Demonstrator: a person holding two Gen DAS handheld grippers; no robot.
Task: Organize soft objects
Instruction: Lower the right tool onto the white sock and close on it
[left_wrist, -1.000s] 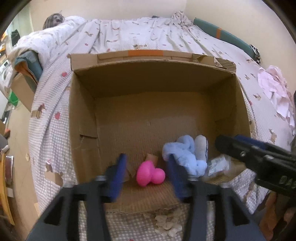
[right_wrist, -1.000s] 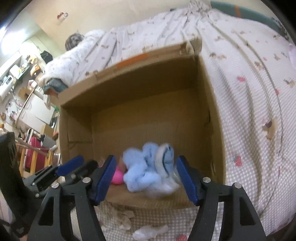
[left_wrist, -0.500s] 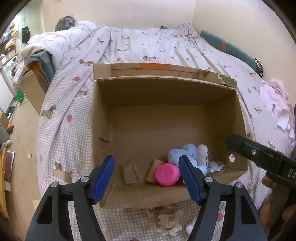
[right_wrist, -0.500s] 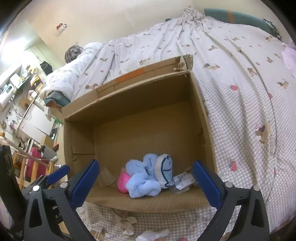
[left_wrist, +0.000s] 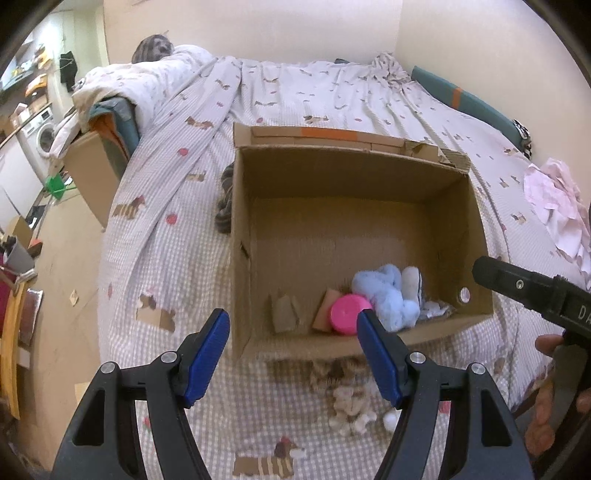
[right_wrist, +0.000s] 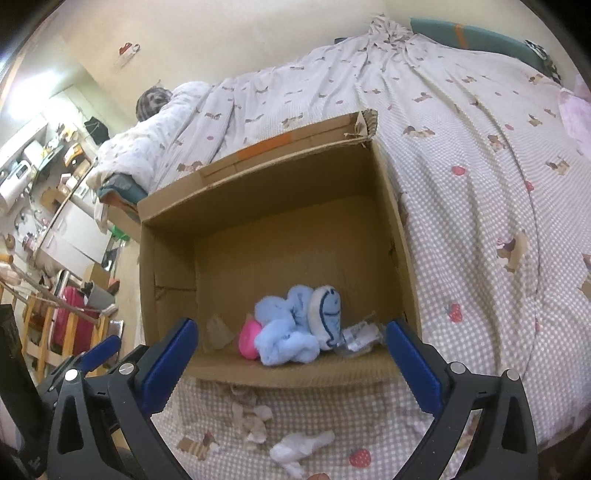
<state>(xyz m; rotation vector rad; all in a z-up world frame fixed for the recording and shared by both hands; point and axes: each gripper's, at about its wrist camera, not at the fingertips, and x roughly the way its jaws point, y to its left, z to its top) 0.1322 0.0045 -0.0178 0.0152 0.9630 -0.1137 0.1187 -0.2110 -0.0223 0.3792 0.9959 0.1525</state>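
The cardboard box (left_wrist: 354, 192) sits open-topped on the checked bedspread (left_wrist: 177, 258) and serves as the reference for all positions below.

Left of the box, the left gripper (left_wrist: 293, 349) hovers above the box's near left corner with its blue pads spread apart and nothing between them. A grey striped cloth (left_wrist: 224, 206) lies against the outside of the box's left wall.

Inside the box, along the near wall, the contents run from left to right as follows: torn cardboard scraps (left_wrist: 284, 314), the pink toy (left_wrist: 349, 314), the light blue plush (left_wrist: 386, 299) touching the pink toy, the white plush with blue markings (right_wrist: 327, 317) pressed against the blue plush, and a crumpled clear wrapper (right_wrist: 360, 334) near the box's right wall.

In front of the box, outside its near wall, small white fluffy pieces (right_wrist: 301, 445) lie on the bedspread.

The right gripper (right_wrist: 291, 363) is positioned over the box's near wall with its fingers released wide and empty.

Right of the box, a pink crumpled cloth (left_wrist: 554, 206) lies well apart on the bedspread.
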